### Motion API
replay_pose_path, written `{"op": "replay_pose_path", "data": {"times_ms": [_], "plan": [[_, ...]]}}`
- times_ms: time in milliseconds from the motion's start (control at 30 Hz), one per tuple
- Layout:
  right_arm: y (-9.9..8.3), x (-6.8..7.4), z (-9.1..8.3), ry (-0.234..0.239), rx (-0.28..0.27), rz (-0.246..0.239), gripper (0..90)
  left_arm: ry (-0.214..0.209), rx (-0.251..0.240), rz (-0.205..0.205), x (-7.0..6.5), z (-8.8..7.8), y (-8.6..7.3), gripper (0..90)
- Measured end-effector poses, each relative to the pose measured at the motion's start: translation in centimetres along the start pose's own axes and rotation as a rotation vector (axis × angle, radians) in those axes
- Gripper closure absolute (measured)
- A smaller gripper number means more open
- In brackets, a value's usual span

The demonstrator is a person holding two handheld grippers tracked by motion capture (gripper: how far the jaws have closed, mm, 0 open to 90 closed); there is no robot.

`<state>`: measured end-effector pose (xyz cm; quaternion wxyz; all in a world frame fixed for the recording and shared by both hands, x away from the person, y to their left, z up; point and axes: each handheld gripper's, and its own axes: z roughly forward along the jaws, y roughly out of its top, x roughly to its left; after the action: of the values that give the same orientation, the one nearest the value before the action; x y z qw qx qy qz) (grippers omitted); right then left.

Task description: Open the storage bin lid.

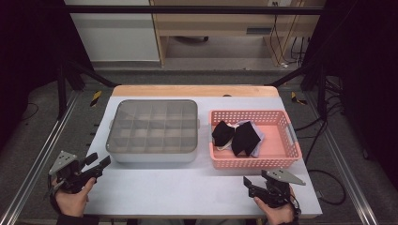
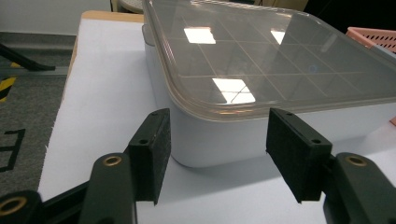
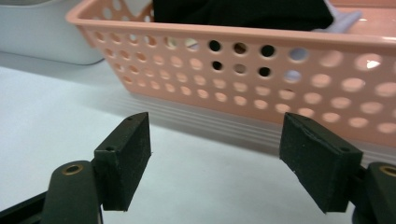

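Centre-right of the high view, dark socks (image 1: 234, 136) lie piled in pink basket (image 1: 293, 154); lidded grey divider box (image 1: 152, 131) sits left-centre on surface (image 1: 187, 187). Left tool (image 1: 104, 163) & right tool (image 1: 247, 182) both released, empty, near bottom corners. Prob. nothing sorted yet, lid on.

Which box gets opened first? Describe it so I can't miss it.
On the white table, look left of the pink basket. There sits the box: pale, shallow, with a clear lid over a grid of compartments. The basket is perforated and holds dark cloth.
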<state>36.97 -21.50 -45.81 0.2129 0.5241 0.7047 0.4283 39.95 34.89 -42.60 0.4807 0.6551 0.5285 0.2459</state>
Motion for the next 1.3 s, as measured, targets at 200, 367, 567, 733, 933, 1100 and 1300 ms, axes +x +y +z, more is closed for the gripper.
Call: {"op": "replay_pose_path", "data": {"times_ms": [200, 367, 567, 733, 933, 1100, 1300], "plan": [[0.8, 1.5, 0.0, 0.033, -0.006, -0.045, 25.0, -0.011, -0.019, -0.022, 0.2, -0.2, 0.5, 39.3], [1.6, 2.3, -0.1, 0.052, -0.010, -0.085, 24.9, -0.011, -0.023, -0.005, 0.0, -0.3, 1.3, 38.7], [3.3, 3.2, -0.4, 0.074, -0.041, -0.106, 24.9, -0.019, -0.035, 0.010, -0.1, -0.1, 2.8, 38.3], [4.7, 4.2, -0.2, 0.100, -0.054, -0.129, 24.4, -0.038, -0.051, 0.022, -0.6, 0.2, 4.3, 38.0], [7.4, 6.3, 0.6, 0.147, -0.083, -0.172, 24.1, -0.056, -0.073, 0.040, -1.3, 0.7, 6.0, 37.4], [8.7, 7.2, 1.3, 0.157, -0.102, -0.176, 24.1, -0.069, -0.083, 0.044, -1.6, 1.1, 6.5, 37.4], [10.3, 8.1, 2.5, 0.168, -0.110, -0.185, 24.1, -0.057, -0.083, 0.058, -1.8, 2.2, 7.2, 37.4]]}}
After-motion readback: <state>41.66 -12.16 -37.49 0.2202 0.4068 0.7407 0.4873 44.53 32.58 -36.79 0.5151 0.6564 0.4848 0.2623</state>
